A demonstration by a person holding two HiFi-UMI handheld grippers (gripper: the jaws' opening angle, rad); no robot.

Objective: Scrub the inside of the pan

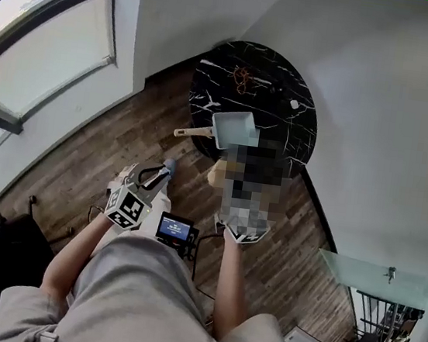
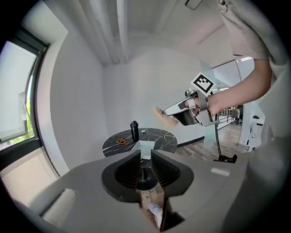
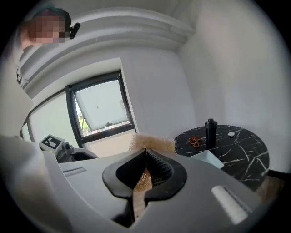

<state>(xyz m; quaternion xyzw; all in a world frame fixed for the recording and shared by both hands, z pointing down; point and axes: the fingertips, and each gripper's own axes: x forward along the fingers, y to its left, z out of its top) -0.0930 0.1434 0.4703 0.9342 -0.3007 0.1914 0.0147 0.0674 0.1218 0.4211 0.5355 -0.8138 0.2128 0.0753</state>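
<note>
A square grey pan (image 1: pixel 235 128) with a wooden handle (image 1: pixel 194 132) sits on the near side of a round black marble table (image 1: pixel 278 97). Both grippers are held in the air in front of the table, well short of the pan. My right gripper (image 3: pixel 145 152) is shut on a tan scrubbing sponge (image 3: pixel 152 142), which sticks out past the jaws; the sponge (image 2: pixel 161 116) also shows in the left gripper view. My left gripper (image 2: pixel 145 154) has a narrow gap between its jaws with nothing in it, and the pan (image 2: pixel 145 146) lies beyond them. A mosaic patch hides most of the right gripper in the head view.
On the table stand a black bottle (image 3: pixel 209 133), an orange tangle (image 1: pixel 244 75) and a small white piece (image 1: pixel 294 104). White walls close in behind the table, a big window (image 1: pixel 36 33) is at the left, and a glass shelf (image 1: pixel 372 277) is at the lower right. The floor (image 1: pixel 107 152) is wood.
</note>
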